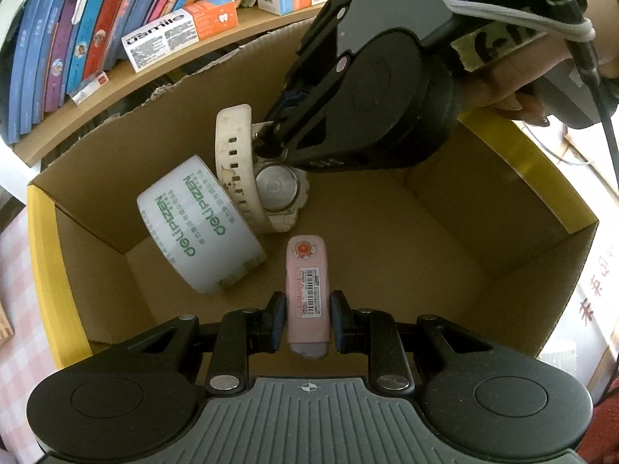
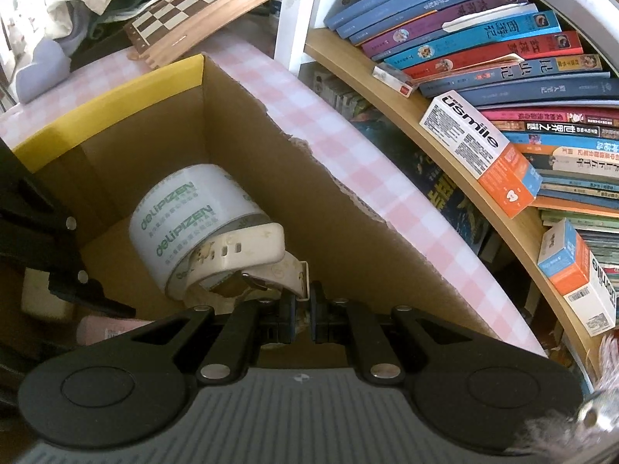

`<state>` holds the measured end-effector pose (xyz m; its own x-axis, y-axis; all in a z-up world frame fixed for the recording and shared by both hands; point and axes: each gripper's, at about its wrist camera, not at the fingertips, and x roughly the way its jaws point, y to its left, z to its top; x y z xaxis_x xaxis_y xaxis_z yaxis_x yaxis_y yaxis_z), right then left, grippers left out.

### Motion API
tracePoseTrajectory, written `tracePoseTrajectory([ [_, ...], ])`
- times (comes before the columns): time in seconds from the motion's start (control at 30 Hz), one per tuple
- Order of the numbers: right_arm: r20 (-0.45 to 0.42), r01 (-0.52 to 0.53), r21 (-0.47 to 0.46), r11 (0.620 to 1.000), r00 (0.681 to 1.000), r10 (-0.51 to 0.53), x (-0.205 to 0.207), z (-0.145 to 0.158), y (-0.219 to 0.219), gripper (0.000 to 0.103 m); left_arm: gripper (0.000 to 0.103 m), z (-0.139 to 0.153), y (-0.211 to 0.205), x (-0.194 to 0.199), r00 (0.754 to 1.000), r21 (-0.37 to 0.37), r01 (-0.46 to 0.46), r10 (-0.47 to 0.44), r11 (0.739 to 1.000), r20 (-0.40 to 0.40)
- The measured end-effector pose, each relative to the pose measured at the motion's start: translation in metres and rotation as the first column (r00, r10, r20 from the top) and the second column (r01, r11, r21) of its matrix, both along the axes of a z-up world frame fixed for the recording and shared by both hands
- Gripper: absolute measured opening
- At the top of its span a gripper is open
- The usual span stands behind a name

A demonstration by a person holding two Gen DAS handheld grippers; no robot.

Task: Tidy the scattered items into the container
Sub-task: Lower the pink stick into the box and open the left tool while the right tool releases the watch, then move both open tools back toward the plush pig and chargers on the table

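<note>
Inside the box (image 1: 445, 232), three items are already down or nearly so: a tape roll (image 1: 201, 228) leans in the far-left corner, a watch (image 1: 251, 178) rests against the roll, and a pink case (image 1: 308, 290) lies on the box floor nearer the left claw (image 1: 308, 319). By the look of it the task is well along; whether other items wait outside the box cannot be told, since neither view shows any on the checked worktop (image 2: 340, 123).

Around the case's near end stand the left claw's pads, apart, one on either side with a sliver of gap each, so the case seems freed or about to be. At the watch's buckle end the right claw (image 2: 303, 309) is drawn nearly together, apparently clamped on the strap by the metal buckle, though the contact itself is partly hidden. Beyond the box's torn rim runs a bookshelf (image 2: 425, 123) with books and a toothpaste carton (image 2: 479, 147).
</note>
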<state>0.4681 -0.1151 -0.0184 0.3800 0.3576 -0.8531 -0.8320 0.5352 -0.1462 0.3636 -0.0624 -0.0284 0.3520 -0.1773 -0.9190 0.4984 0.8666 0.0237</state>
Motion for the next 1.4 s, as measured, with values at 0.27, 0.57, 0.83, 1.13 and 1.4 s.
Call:
tracePoseTrajectory([
  [0.27,0.004,0.027,0.033,0.999,1.0,-0.028,-0.001,0.006,-0.006,0.011,0.026,0.002,0.001,-0.002,1.0,-0.003,-0.008,0.009,1.0,0.029],
  [0.57,0.018,0.072,0.128,0.989,0.997,-0.075,-0.017,0.037,-0.029,0.031,0.028,0.025,0.012,-0.018,0.992,-0.041,-0.035,0.039,0.999,0.123],
  [0.83,0.048,0.102,0.214,0.971,0.992,-0.115,-0.047,0.07,-0.041,0.033,0.032,0.06,0.016,-0.047,0.965,-0.089,-0.033,0.055,0.995,0.256],
  [1.13,0.1,0.08,0.267,0.96,0.989,-0.11,-0.099,0.101,-0.043,0.034,0.033,0.087,0.025,-0.089,0.932,-0.137,-0.023,0.071,0.99,0.355],
  [1.4,0.119,0.072,0.302,0.951,0.986,-0.113,-0.14,0.116,-0.043,0.035,0.039,0.102,0.04,-0.127,0.905,-0.17,-0.036,0.105,0.985,0.413],
])
